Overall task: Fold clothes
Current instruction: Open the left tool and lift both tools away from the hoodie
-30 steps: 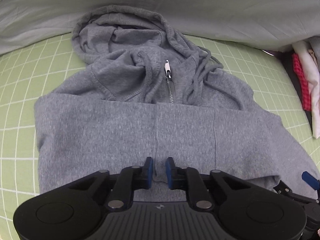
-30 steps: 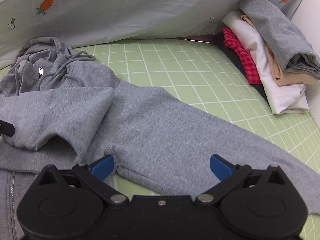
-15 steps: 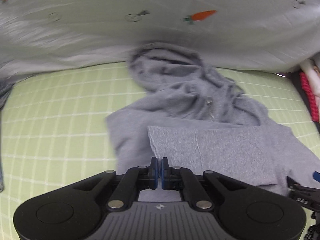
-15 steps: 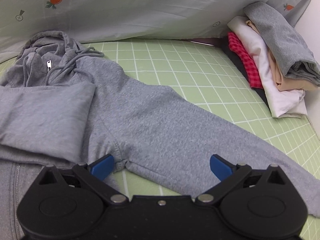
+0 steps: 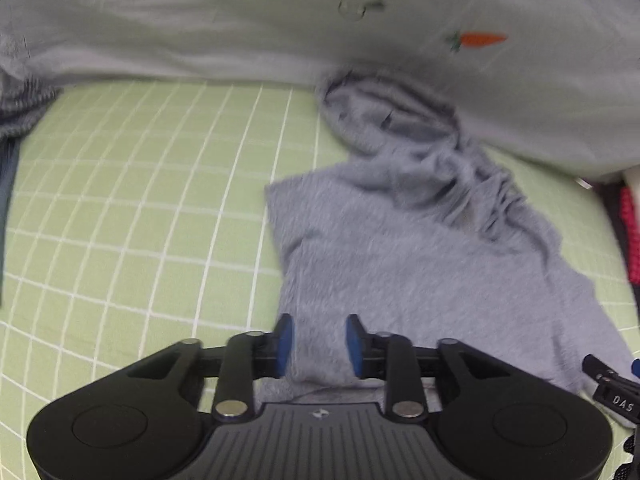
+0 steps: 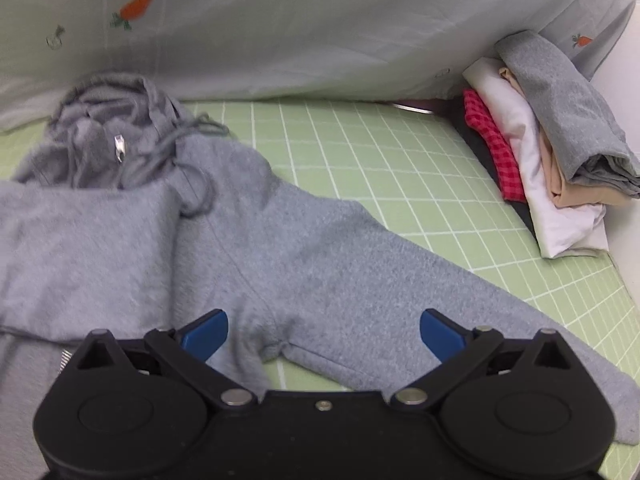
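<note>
Hoodie [image 6: 304,248] lies flat on the green grid surface [image 5: 120,208], one sleeve already folded across its chest, the other sleeve [image 6: 420,300] stretched out. It is soft, limp and fairly thick, so it will sag; a hold at the cuff or seam seems best. The left claw [image 5: 318,344] has just been opening, with cloth between but not pinched. The right claw [image 6: 324,330] is wide open, holding nothing. A clothes pile [image 6: 552,140] sits well apart.

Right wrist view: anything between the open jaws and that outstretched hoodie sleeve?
Nothing visible. The right gripper hangs open directly over the outstretched sleeve of the grey hoodie; the folded clothes pile sits well aside.
</note>
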`<state>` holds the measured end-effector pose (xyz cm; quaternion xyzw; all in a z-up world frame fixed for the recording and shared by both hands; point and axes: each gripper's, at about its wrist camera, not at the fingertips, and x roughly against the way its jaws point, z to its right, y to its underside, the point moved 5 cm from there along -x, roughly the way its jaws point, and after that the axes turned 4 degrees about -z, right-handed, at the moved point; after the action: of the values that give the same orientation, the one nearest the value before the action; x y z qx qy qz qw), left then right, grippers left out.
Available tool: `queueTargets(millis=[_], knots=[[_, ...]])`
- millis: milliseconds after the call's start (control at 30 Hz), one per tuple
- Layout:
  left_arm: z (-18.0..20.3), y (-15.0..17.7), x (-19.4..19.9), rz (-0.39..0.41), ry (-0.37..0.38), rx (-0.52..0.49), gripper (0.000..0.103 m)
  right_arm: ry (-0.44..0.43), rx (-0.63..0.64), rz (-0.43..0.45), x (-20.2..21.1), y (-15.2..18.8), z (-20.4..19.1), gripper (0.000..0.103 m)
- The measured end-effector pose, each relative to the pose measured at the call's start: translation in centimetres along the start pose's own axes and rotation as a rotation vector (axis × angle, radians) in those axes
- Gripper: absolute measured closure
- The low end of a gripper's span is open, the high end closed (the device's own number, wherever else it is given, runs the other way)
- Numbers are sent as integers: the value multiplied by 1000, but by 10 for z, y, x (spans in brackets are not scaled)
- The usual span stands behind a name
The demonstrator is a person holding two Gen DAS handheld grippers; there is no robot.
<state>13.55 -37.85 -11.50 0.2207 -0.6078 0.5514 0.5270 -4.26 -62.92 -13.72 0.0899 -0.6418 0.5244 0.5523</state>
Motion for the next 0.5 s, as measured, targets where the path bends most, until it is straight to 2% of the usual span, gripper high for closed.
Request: queueTargets(millis=[33,100,167,233,300,400,500], knots=[[3,0,13,29,-4,-7,31,-18,-3,22,11,-1,-3,0],[8,3,40,81,-9,-24,27,-63,-11,74,35,-1,-10,0],[15,14,69,126,5,-41,20,-123,-15,133,64,1,-16,0],[22,28,93,167,19,-47,5,-170,-1,184,91,8,-23,0],[29,45,112,197,28,-47,4,-216,12,219,111,18,-29,0],[34,70,135,216,28,-41,1,-276,-15,220,129,39,-30,0],[33,91,159,270,-28,-64,1,-315,-48,204,141,59,-31,0]])
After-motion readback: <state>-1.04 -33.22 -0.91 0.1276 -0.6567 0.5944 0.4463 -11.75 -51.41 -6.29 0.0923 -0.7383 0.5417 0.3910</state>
